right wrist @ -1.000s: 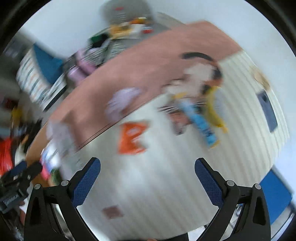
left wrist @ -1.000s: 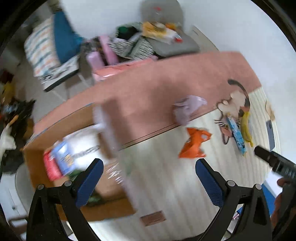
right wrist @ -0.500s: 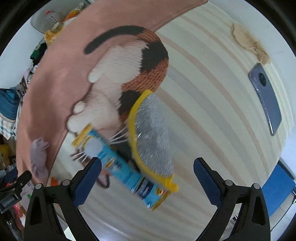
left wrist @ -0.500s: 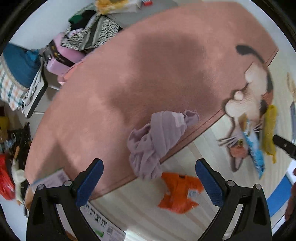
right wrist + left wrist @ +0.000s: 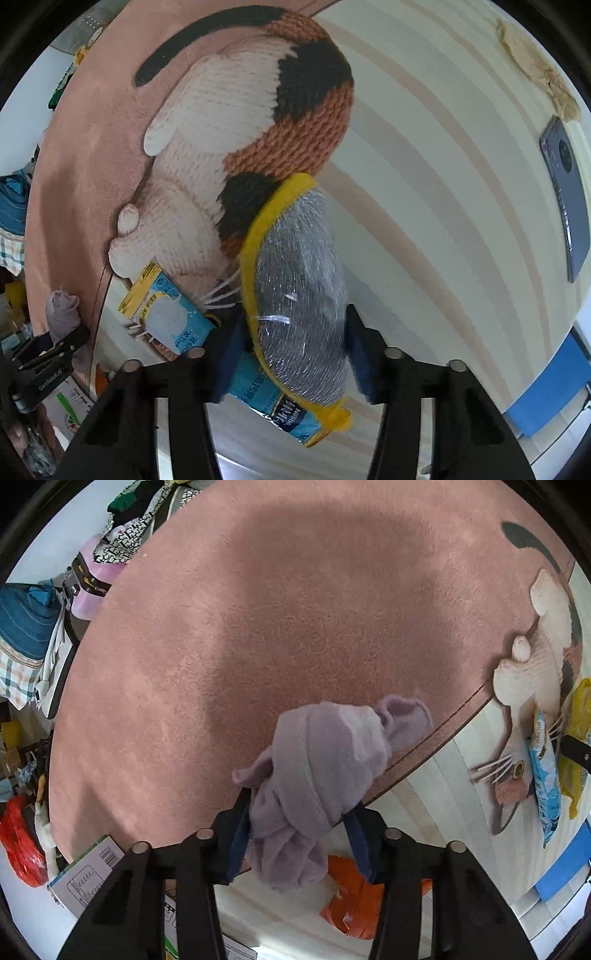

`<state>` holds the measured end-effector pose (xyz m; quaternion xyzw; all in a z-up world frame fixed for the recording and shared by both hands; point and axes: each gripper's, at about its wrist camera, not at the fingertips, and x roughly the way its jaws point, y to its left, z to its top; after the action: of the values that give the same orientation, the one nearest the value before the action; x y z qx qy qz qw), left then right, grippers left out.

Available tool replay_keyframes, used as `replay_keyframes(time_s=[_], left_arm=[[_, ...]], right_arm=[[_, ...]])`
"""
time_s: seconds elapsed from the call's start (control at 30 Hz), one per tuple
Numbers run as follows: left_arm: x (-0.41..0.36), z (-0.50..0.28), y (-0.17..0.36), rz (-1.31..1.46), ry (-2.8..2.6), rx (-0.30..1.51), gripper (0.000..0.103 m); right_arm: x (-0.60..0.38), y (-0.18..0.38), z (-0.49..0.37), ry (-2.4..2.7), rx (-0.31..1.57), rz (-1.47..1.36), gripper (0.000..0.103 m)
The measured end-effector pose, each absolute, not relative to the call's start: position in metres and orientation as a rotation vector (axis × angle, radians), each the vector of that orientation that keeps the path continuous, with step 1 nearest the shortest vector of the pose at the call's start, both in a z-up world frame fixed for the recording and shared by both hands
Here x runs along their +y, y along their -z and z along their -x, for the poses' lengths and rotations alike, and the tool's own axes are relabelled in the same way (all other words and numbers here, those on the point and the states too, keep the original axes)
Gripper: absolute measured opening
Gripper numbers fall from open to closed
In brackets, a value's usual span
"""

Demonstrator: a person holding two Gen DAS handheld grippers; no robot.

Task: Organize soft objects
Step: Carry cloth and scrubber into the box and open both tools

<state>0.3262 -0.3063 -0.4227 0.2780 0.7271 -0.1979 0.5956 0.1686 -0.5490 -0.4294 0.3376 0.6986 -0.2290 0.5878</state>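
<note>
My left gripper (image 5: 297,840) is shut on a knotted lilac cloth (image 5: 321,775) at the edge of the pink rug (image 5: 280,609). An orange packet (image 5: 354,901) lies on the striped surface just below it. My right gripper (image 5: 291,354) is shut on a silver scrub pad with a yellow rim (image 5: 299,291). The pad lies partly over a blue snack packet (image 5: 173,325) and the knitted cat print (image 5: 236,140). The lilac cloth and the left gripper also show at the left of the right wrist view (image 5: 62,314).
A phone (image 5: 565,192) and a beige scrap (image 5: 539,70) lie on the striped mat at right. A cardboard box (image 5: 88,871) sits lower left. Clothes and bags (image 5: 122,535) pile beyond the rug. A blue pad (image 5: 554,384) is at right.
Both grippers have dropped down and closed: the left on the lilac cloth, the right on the scrub pad. A second ago both were open, high above the surface.
</note>
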Motion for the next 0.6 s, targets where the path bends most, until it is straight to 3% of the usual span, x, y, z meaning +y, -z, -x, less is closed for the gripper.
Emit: replay_keyframes(time_s=[0.17, 0.3, 0.6], left_arm=[[-0.283, -0.320, 0.387, -0.506, 0.463, 1.652, 0.040], [-0.243, -0.305, 0.331, -0.337, 0.469, 1.584, 0.040], [-0.074, -0.255, 0.235, -0.006, 0.379, 1.483, 0.040]], right_arm=[[-0.545, 0.410, -0.170, 0.544, 1.587, -0.749, 0.047], [-0.511, 0.358, -0.172, 0.460, 1.505, -0.708, 0.046], [-0.313, 0.256, -0.174, 0.041, 1.418, -0.612, 0.046]])
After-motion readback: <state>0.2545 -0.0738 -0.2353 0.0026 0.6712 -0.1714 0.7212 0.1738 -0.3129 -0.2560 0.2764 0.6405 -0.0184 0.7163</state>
